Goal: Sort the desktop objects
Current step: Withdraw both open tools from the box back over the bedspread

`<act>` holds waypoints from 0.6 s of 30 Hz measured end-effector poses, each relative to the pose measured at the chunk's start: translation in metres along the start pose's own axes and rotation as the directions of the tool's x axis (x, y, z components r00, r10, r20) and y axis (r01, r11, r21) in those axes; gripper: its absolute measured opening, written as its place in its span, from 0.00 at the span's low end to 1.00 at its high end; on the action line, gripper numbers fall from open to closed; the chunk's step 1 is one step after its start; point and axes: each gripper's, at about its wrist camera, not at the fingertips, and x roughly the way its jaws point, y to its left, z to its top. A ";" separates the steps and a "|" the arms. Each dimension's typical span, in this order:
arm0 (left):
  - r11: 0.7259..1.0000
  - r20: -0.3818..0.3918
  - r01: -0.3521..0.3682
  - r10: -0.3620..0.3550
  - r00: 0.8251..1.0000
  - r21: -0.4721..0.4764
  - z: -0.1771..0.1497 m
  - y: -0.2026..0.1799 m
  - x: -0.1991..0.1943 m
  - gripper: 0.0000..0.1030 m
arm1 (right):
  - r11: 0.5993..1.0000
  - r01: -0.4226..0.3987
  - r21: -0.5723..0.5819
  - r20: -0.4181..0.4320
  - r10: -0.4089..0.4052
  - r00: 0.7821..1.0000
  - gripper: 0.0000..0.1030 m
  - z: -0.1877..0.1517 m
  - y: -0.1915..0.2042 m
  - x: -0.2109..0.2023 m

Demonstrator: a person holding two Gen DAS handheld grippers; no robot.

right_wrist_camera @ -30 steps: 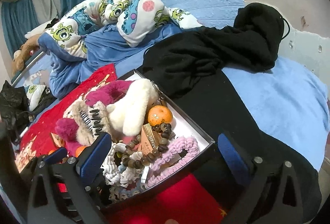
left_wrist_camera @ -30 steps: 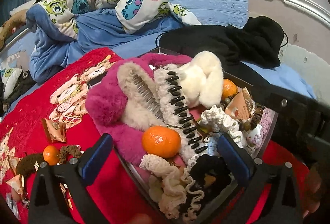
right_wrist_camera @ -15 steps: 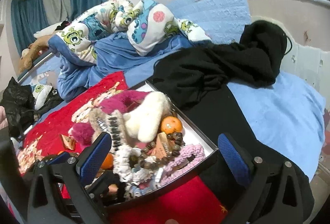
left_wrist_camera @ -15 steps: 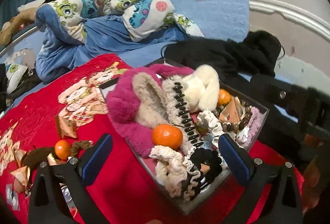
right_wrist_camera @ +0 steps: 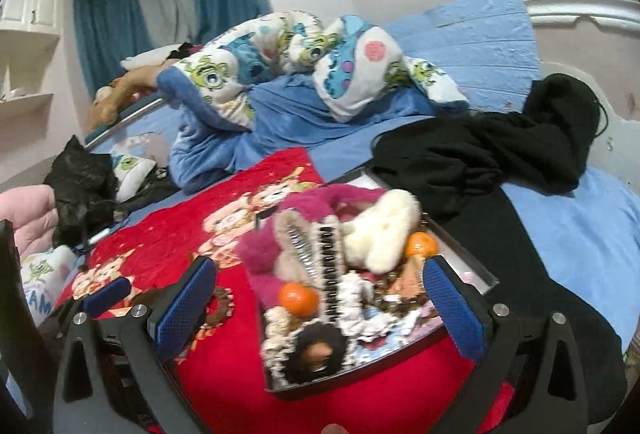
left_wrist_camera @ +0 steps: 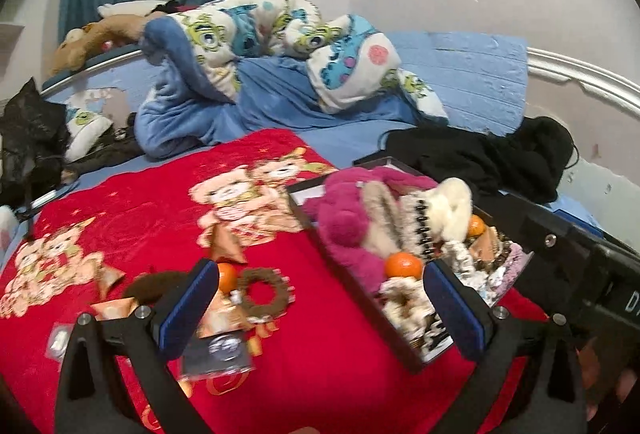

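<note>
A black tray on the red blanket is piled with a pink plush, a cream plush, combs, scrunchies, beads and two tangerines. Left of the tray lie a loose tangerine, a brown scrunchie, gold wrappers and a dark packet. My left gripper is open above the blanket, between the loose items and the tray. My right gripper is open over the tray's near end. Neither holds anything.
The red bear-print blanket covers the near bed. A cartoon quilt and blue sheet lie behind. Black clothing is draped beside the tray's far right. A black bag sits at the left edge.
Both grippers have pulled back and up from the tray. The left view has swung left, bringing the loose tangerine, scrunchie and wrappers between its fingers. Both stay open.
</note>
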 end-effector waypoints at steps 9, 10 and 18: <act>0.998 0.029 -0.027 0.029 0.999 -0.058 -0.008 0.031 -0.046 0.99 | 0.998 0.025 -0.049 0.027 -0.024 0.999 1.00 -0.013 0.023 -0.024; 0.998 0.028 -0.030 0.032 0.999 -0.060 -0.010 0.033 -0.053 0.99 | 0.998 0.026 -0.052 0.034 -0.025 0.999 1.00 -0.014 0.025 -0.029; 0.990 0.038 -0.073 0.078 0.996 -0.117 -0.031 0.078 -0.097 0.99 | 0.987 0.088 -0.136 0.099 -0.074 0.992 1.00 -0.035 0.052 -0.062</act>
